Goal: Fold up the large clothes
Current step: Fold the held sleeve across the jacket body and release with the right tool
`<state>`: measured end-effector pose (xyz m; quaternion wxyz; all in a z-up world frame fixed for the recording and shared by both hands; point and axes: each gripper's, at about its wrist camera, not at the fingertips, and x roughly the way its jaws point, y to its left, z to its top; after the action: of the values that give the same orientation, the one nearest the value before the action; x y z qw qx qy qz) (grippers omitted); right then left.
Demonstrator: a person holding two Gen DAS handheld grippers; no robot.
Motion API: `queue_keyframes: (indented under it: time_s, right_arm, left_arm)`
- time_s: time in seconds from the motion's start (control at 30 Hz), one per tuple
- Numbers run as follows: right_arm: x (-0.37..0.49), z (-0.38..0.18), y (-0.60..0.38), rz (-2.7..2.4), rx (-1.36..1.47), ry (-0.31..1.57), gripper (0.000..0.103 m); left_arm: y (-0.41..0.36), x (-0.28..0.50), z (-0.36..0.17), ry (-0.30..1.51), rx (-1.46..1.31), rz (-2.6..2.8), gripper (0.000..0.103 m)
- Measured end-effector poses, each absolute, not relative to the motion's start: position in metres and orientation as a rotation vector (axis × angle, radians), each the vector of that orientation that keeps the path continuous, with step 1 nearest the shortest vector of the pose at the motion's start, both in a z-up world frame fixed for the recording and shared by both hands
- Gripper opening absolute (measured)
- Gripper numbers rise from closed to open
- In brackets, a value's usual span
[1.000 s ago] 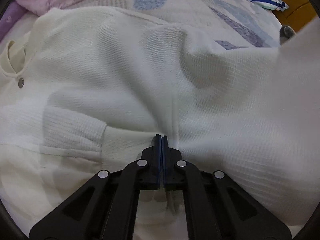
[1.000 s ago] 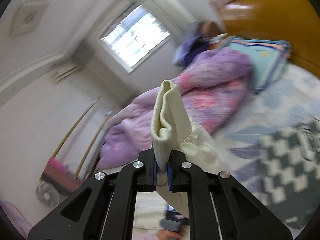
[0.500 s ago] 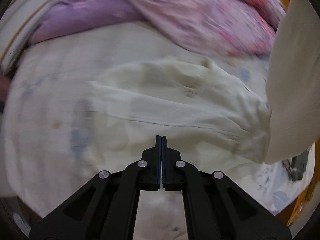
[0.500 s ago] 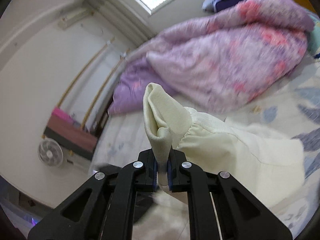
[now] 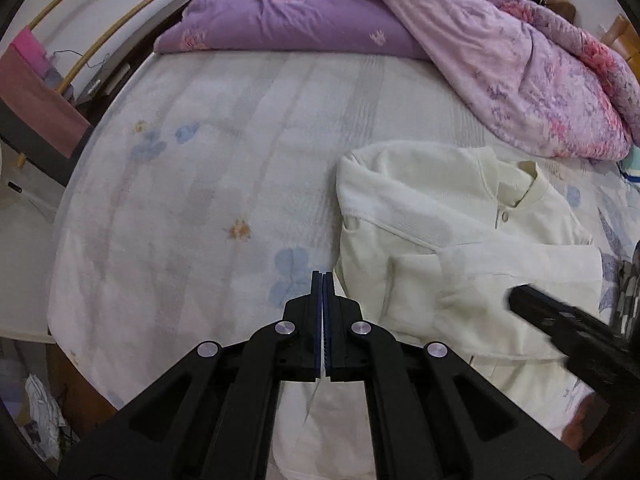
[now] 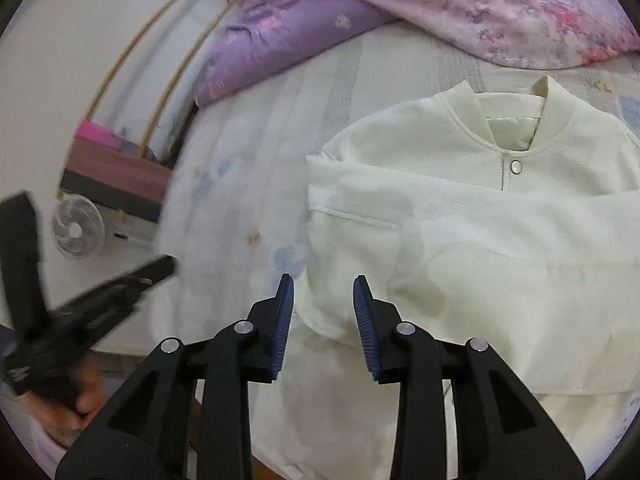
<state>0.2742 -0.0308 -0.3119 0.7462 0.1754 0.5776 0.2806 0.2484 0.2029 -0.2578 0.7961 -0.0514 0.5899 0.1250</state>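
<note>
Right wrist view: the right gripper (image 6: pixel 323 304) has its fingers spread, empty, poised over the near left corner of the cream jacket (image 6: pixel 472 216), which lies on the bed (image 6: pixel 248 152) with its collar far. The left gripper (image 5: pixel 322 320), fingers pressed together on nothing, sits just left of the jacket. The right one is nearer.

No readable text, label, brand, number or sign anywhere. Only woven flower patterns on the bed sheet (image 5: pixel 224 168) and quilt (image 5: pixel 532 72), and a plain snap button on the cream jacket (image 6: pixel 472 208).
</note>
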Motion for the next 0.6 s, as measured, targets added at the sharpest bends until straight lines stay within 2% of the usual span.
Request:
queue_keyframes:
  time_s: [0.03,0.13,0.2,0.3,0.33,0.4,0.43,0.5,0.53,0.6]
  right_arm:
    - [0.272,-0.308,-0.041,0.587,0.375,1.249,0.08]
    - [0.268,-0.302,-0.088,0.519,0.365,1.215,0.079]
    - [0.27,-0.311,-0.132,0.441,0.379,1.25,0.075]
    - [0.273,-0.331,-0.192,0.299,0.399,1.278,0.059]
    - [0.275,-0.34,-0.217,0.238,0.379,1.297,0.04]
    - [0.277,-0.362,-0.244,0.154,0.322,1.365,0.019]
    - [0.277,-0.385,-0.259,0.122,0.331,1.443,0.015]
    - [0.271,-0.429,-0.279,0.132,0.459,1.525,0.014]
    - [0.268,-0.449,-0.284,0.125,0.459,1.565,0.0]
    - [0.276,-0.454,-0.294,0.121,0.491,1.553,0.0]
  left_arm:
    - [0.199,0.25,-0.262,1.273,-0.106,0.26,0.002]
    - [0.172,0.257,-0.281,1.291,-0.106,0.194,0.002]
    - [0.149,0.265,-0.299,1.308,-0.081,0.15,0.002]
    - [0.12,0.277,-0.33,1.346,-0.071,0.096,0.002]
    - [0.114,0.28,-0.341,1.362,-0.067,0.087,0.002]
    - [0.102,0.288,-0.364,1.392,-0.038,0.087,0.002]
    - [0.1,0.292,-0.377,1.406,-0.033,0.092,0.002]
    - [0.1,0.301,-0.417,1.489,-0.045,0.122,0.002]
    - [0.104,0.304,-0.445,1.551,-0.072,0.15,0.001]
    - [0.108,0.306,-0.461,1.573,-0.1,0.161,0.002]
